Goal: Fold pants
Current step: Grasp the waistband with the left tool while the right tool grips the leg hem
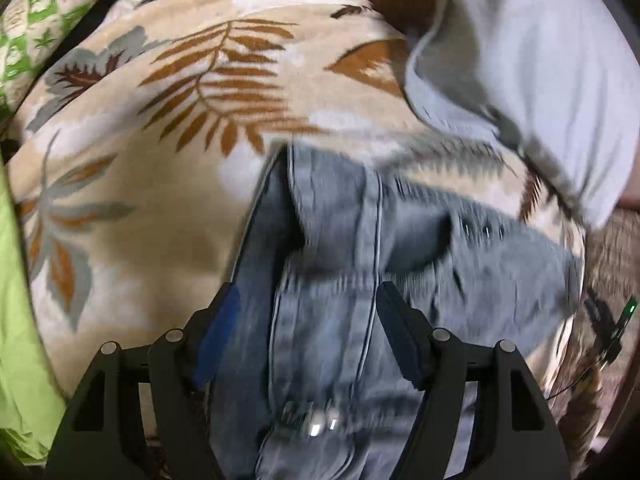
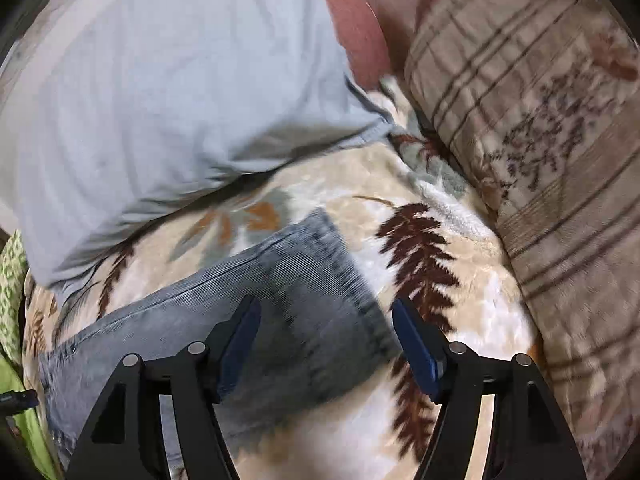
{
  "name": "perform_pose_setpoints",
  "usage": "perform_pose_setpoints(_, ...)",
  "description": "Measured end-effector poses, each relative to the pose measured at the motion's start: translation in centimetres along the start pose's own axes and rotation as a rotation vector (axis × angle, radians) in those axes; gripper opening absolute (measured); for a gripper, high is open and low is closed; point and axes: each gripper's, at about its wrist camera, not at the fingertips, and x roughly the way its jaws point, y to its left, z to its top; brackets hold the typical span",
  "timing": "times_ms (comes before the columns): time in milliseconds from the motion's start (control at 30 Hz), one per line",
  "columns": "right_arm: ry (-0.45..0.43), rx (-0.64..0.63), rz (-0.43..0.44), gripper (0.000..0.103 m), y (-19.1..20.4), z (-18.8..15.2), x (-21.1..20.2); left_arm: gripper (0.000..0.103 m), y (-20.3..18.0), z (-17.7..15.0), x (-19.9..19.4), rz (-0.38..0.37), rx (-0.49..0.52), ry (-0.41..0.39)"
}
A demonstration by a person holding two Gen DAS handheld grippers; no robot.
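While both tools hang above the bed, the faded blue-grey denim pants (image 1: pixel 352 264) lie bunched on the cream plush blanket with brown and grey leaf print (image 1: pixel 160 152), not yet squared up. The left gripper (image 1: pixel 310 332) stands with its jaws wide apart and holds nothing; the fly and a bright metal button sit between and just below them. The right gripper (image 2: pixel 326 340) is equally spread and empty, with a flat end of the denim (image 2: pixel 280 280) between its jaws and running off past the left one. A pale grey cloth (image 2: pixel 168 92) lies beyond both, and a striped beige pillow (image 2: pixel 540 128) beyond the right jaw. I'd judge the denim heavy, fairly stiff and not slippery; the thick waistband and seamed edges look the surest places to pinch.
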Motion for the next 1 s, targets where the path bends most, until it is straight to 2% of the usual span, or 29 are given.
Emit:
perform_pose_setpoints(167,-0.003,-0.020,0.041,0.070,-0.2,1.7,3.0,0.070,1.3,3.5,-0.9,-0.034,-0.087,-0.055)
perform_pose_setpoints(267,0.022,-0.044,0.084,0.070,0.3,2.2,4.7,0.070,1.8,5.0,-0.3,-0.052,-0.124,-0.044)
perform_pose_setpoints(467,0.042,-0.129,0.070,0.072,2.4,2.5,6.4,0.070,0.5,5.6,2.8,-0.070,-0.082,0.024)
perform_pose_setpoints(567,0.042,-0.147,0.057,0.072,2.9,2.4,6.6,0.077,-0.5,5.1,3.0,-0.044,-0.030,0.007)
perform_pose_setpoints(633,0.039,-0.171,0.038,0.069,3.2,2.2,6.6,0.078,-0.9,4.9,3.0,-0.046,-0.010,0.003)
perform_pose_setpoints(667,0.037,-0.182,0.024,0.061,3.1,2.1,6.4,0.078,-1.0,4.8,2.9,-0.051,-0.002,0.000)
perform_pose_setpoints(700,0.032,-0.198,-0.008,0.048,3.2,1.9,6.3,0.078,-1.2,4.6,2.8,-0.053,0.005,-0.005)
perform_pose_setpoints(733,0.031,-0.206,-0.032,0.040,3.2,1.8,6.1,0.077,-1.2,4.5,2.6,-0.061,0.012,-0.012)
perform_pose_setpoints(767,0.029,-0.206,-0.045,0.025,3.0,1.7,5.9,0.072,-1.4,4.2,2.5,-0.066,0.024,-0.020)
perform_pose_setpoints(800,0.027,-0.197,-0.043,0.012,2.7,1.6,5.6,0.051,-1.6,4.1,2.4,-0.056,0.037,-0.026)
perform_pose_setpoints(833,0.027,-0.190,-0.030,0.012,2.5,1.6,5.3,0.028,-2.0,3.8,2.5,-0.027,0.057,-0.025)
perform_pose_setpoints(900,0.016,-0.200,-0.028,0.012,2.6,1.3,4.5,0.014,-2.4,3.3,2.8,0.013,0.079,-0.013)
perform_pose_setpoints(933,0.013,-0.212,-0.035,0.012,2.9,1.0,4.2,0.007,-2.6,3.0,2.7,0.050,0.089,-0.033)
perform_pose_setpoints(1000,-0.002,-0.224,-0.047,0.012,2.7,0.6,3.2,0.003,-2.9,2.4,2.3,0.098,0.106,-0.063)
